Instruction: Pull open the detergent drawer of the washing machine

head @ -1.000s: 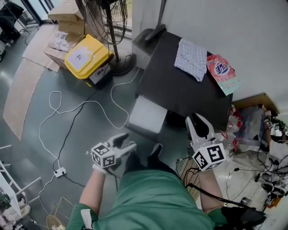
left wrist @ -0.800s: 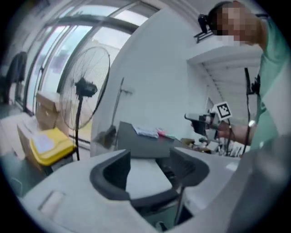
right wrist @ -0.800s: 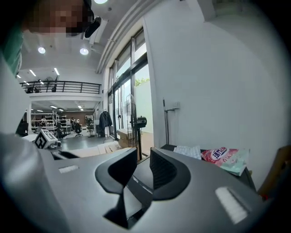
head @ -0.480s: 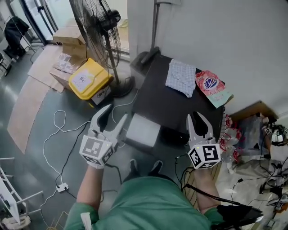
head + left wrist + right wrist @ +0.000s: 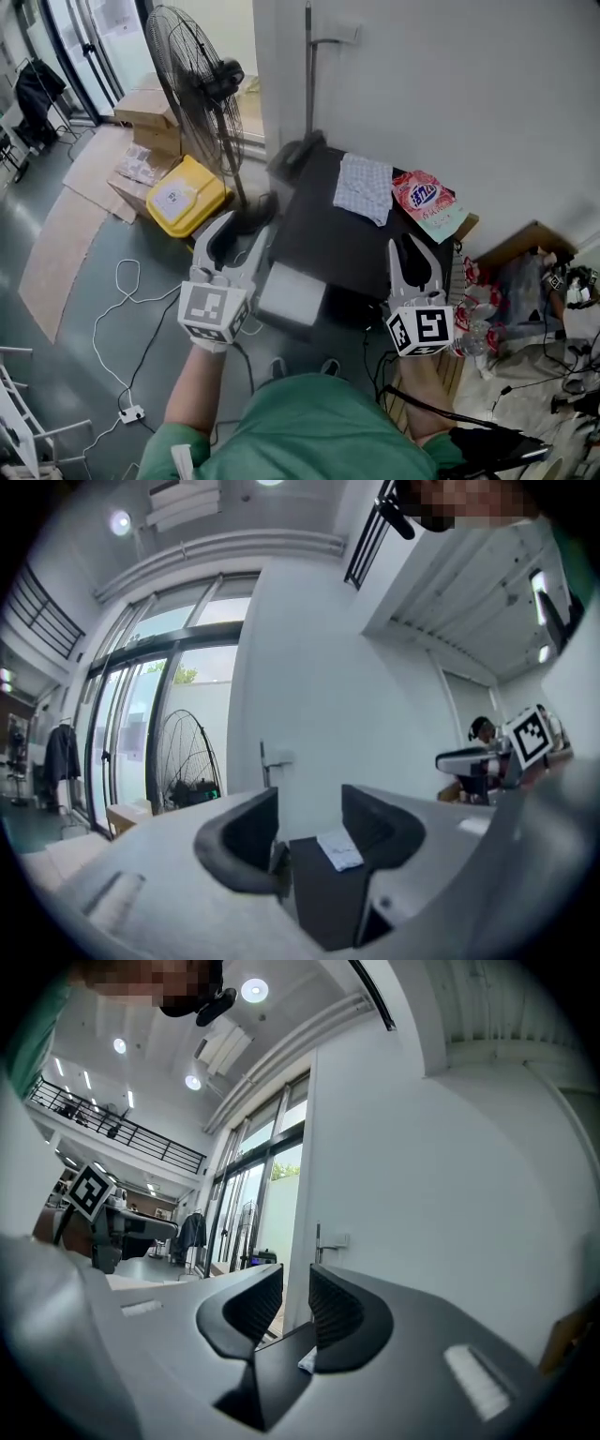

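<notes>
The washing machine point(image 5: 347, 239) has a black top and stands against the white wall. On it lie a checked cloth point(image 5: 364, 187) and a pink detergent bag point(image 5: 427, 204). A pale grey block point(image 5: 292, 292) juts from its front left corner; I cannot tell if this is the drawer. My left gripper point(image 5: 242, 228) point(image 5: 309, 822) hovers at that corner, pointing level at the wall. Its jaws are closing with nothing between them. My right gripper point(image 5: 411, 242) point(image 5: 295, 1302) hangs over the machine's front right, jaws nearly together and empty.
A standing fan point(image 5: 202, 84) is to the left of the machine, with a yellow box point(image 5: 183, 195) and cardboard boxes point(image 5: 145, 117) beyond. White cables point(image 5: 122, 319) trail over the floor. Clutter and wires point(image 5: 553, 309) fill the right side.
Both grippers have risen toward the machine. The left one came up from low beside my leg, rolled its marker cube upward, and its jaws narrowed.
</notes>
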The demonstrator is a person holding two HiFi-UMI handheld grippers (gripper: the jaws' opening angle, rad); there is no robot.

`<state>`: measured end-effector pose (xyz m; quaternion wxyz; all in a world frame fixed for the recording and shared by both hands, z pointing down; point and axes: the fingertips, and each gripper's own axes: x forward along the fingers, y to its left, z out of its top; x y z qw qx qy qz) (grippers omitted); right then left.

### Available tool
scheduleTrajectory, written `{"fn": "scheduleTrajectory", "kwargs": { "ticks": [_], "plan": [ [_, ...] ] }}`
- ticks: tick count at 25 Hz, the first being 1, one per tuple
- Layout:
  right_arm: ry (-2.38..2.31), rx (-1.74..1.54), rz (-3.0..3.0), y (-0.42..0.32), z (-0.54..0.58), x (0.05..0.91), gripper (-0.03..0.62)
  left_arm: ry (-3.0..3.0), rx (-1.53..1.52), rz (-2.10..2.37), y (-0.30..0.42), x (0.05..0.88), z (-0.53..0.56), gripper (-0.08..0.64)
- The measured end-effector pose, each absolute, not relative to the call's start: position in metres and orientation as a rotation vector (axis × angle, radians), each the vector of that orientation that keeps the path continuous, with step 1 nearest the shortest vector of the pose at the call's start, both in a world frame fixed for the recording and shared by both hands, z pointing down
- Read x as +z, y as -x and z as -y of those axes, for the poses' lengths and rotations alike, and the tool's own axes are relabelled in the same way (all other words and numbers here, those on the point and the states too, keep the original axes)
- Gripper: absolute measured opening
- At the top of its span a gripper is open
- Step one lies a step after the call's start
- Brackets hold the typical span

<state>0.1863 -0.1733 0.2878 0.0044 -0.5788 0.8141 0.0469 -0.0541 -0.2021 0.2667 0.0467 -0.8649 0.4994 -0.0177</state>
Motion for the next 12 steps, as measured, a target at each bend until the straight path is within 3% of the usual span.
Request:
{"fn": "scheduleTrajectory", "kwargs": {
  "ticks": [12],
  "plan": [
    [1.788, 0.27, -2.56, -0.199, 0.173, 0.273, 0.087, 2.574, -0.099, -1.537, 0.031, 0.258, 0.198, 0.206]
  ]
}}
